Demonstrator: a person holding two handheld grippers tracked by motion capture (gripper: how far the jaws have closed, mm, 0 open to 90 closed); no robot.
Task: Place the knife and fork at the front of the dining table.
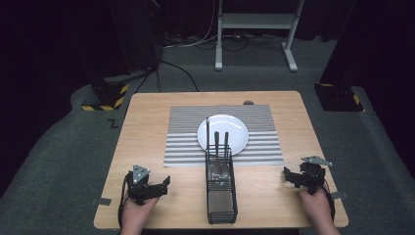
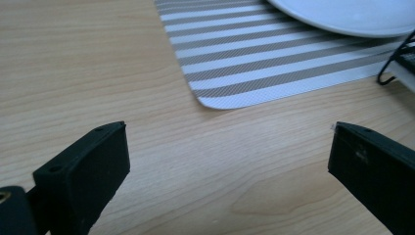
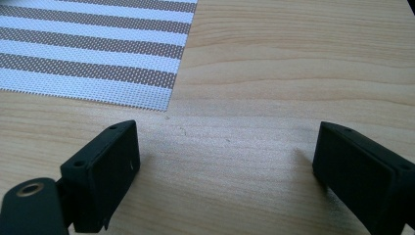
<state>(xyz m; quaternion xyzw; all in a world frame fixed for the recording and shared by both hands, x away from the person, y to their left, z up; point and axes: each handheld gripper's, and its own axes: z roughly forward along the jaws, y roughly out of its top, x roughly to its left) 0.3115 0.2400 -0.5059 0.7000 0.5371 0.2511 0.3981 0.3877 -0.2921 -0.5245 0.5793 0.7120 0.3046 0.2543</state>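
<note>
Both tools idle on the surface (image 1: pixel 147 117), nothing gripped. Left tool (image 1: pixel 155 188) has jaws spread wide, bare wood between them in the left gripper view. Right tool (image 1: pixel 292 178) likewise wide open, bare wood between its jaws in the right gripper view.

Caddy (image 1: pixel 221 196), a black wire basket, stands between the two tools, near the person's edge. To the right of the left tool, to the left of the right tool, apart from both. Utensils (image 1: pixel 219 142) stand upright at its far end, dark handles up; looks like three, the kinds too small to tell. Their handles overlap the plate (image 1: pixel 237 128) in the high view.

Plate is white, empty, on the striped mat (image 1: pixel 186 147), ahead of both tools. Mat corner sits just ahead of the left tool's jaws (image 2: pixel 215 102); plate rim (image 2: pixel 342 19) ahead and to the right. Mat corner (image 3: pixel 147 100) is ahead-left of the right tool.

Step, judged: start pose, no reach begun. Work looks like setting the utensils out from the caddy beside the plate.

Next move likely calls for one tool to swing inward to the caddy's far end, come in above the handles, close on one handle only and lift straight up so it clears the wire. Handles are thin and close together, so aim matters.
</note>
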